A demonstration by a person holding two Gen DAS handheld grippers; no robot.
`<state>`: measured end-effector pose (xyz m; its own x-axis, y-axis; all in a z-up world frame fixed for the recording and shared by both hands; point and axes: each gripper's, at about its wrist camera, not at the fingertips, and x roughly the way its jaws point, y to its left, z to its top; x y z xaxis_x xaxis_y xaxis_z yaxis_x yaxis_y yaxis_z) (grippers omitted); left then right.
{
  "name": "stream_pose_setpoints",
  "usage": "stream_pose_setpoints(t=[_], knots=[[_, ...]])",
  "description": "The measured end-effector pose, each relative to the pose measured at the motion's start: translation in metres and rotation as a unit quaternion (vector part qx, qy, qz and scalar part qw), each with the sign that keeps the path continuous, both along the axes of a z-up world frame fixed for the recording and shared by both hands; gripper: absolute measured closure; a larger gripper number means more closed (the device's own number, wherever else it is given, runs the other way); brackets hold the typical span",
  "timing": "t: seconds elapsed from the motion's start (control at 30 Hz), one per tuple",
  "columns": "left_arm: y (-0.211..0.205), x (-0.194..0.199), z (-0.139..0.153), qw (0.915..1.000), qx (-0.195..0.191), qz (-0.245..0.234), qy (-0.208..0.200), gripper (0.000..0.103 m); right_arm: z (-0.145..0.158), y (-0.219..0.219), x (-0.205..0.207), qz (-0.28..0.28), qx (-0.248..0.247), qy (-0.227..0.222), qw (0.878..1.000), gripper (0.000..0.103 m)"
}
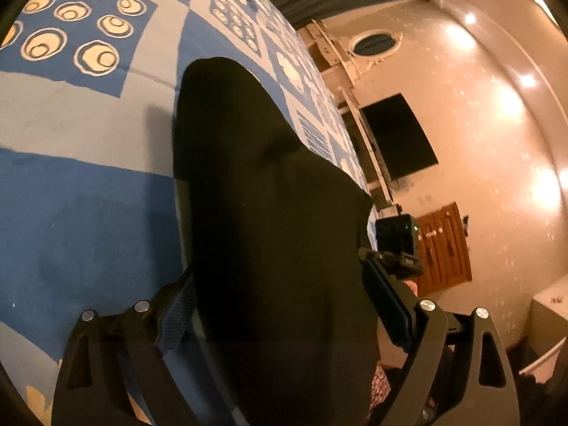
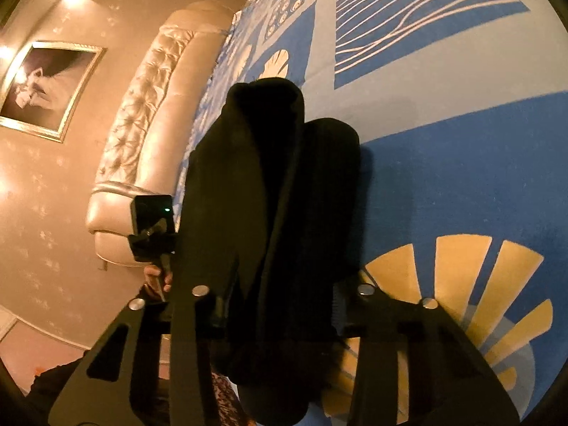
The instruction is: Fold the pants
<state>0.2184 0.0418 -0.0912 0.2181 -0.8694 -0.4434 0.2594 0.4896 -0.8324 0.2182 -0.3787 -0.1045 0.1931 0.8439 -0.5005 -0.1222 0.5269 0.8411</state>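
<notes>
Black pants [image 1: 269,220] lie on the blue patterned bedspread [image 1: 88,213], stretching straight ahead of both grippers, w/ the near end passing between each set of fingers.

Left gripper [image 1: 284,305]: jaws stand wide, one ribbed pad [image 1: 177,312] at the fabric's left edge, the other clear of it on the right. Not pressing, so prob. a let-go or a re-approach rather than a hold.

Right gripper [image 2: 277,305]: jaws much narrower, w/ a thick roll of cloth bunched between them. Pads are hidden behind the fabric, so can't tell for sure if they pinch, but it looks like a grip on the near end.

In the right wrist view, pants [image 2: 262,184] show two long lobes side by side ahead of the fingers, i.e. legs laid one beside the other, lengthwise fold seemingly done. Near-end hold makes sense for carrying that end forward over the far end. The other gripper's camera block [image 2: 152,227] sits just left, so both work the same end.
</notes>
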Motion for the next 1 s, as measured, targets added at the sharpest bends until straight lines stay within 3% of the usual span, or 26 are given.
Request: stream_pose_setpoints(t=[0.07, 0.17, 0.4, 0.57, 0.63, 0.7, 0.77, 0.9, 1.0], knots=[[-0.002, 0.0, 0.001, 0.9999, 0.007, -0.001, -0.009, 0.017, -0.001, -0.001, -0.002, -0.003, 0.007, -0.003, 1.0, 0.067], [-0.007, -0.001, -0.001, 0.9977, 0.063, -0.003, -0.026, 0.05, 0.0, 0.001, -0.005, -0.005, 0.011, -0.006, 1.0, 0.067], [0.003, -0.001, -0.01, 0.9995, 0.024, -0.002, -0.023, 0.067, -0.001, -0.002, -0.008, -0.011, 0.016, -0.016, 1.0, 0.066], [0.004, 0.005, -0.011, 0.9995, -0.015, -0.01, -0.027, 0.061, 0.0, -0.001, -0.011, -0.013, 0.027, -0.023, 0.999, 0.062], [0.006, 0.007, -0.01, 0.999, -0.036, -0.01, -0.026, 0.053, 0.001, -0.002, -0.012, -0.016, 0.034, -0.023, 0.999, 0.056], [0.011, 0.007, -0.005, 0.9971, -0.073, -0.012, -0.021, 0.029, 0.003, -0.008, -0.01, -0.024, 0.054, -0.014, 0.998, 0.048], [0.013, 0.011, 0.001, 0.9963, -0.083, -0.02, -0.013, 0.022, 0.006, -0.012, -0.007, -0.028, 0.058, -0.016, 0.998, 0.041], [0.01, 0.027, 0.006, 0.9976, -0.06, -0.034, 0.004, 0.022, 0.013, -0.017, 0.005, -0.045, 0.042, -0.025, 0.998, 0.036], [0.016, 0.037, 0.01, 0.9973, -0.065, -0.034, 0.003, 0.021, 0.017, -0.023, 0.016, -0.075, 0.042, -0.035, 0.996, 0.029]])
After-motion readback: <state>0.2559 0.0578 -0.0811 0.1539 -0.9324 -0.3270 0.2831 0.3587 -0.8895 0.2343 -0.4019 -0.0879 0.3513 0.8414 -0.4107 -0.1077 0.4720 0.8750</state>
